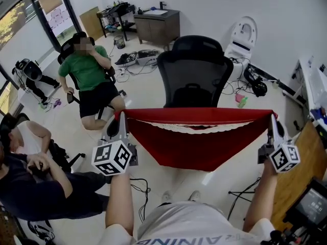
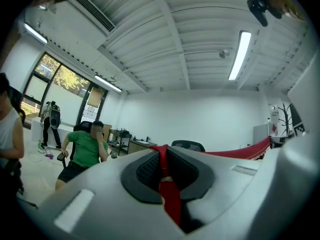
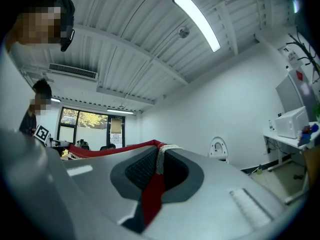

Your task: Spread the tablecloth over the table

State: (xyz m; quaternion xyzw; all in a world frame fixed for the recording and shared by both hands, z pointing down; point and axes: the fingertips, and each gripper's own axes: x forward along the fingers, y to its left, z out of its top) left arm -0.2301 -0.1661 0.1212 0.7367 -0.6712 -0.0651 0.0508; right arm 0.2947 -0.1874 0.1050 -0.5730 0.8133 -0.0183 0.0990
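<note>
A red tablecloth point(image 1: 196, 142) with a white lace edge hangs stretched in the air between my two grippers, its top edge taut and its middle sagging to a point. My left gripper point(image 1: 120, 117) is shut on the cloth's left corner, with red fabric point(image 2: 167, 184) pinched between its pads. My right gripper point(image 1: 272, 119) is shut on the right corner, where red cloth and white trim point(image 3: 159, 165) sit between the pads. Both grippers point roughly level, held up in front of me. No table surface lies under the cloth.
A black mesh office chair point(image 1: 195, 75) stands just beyond the cloth. A person in a green shirt point(image 1: 87, 70) sits at the back left, and others sit at the near left. A wooden desk edge point(image 1: 299, 172) is at the right. Cables lie on the floor.
</note>
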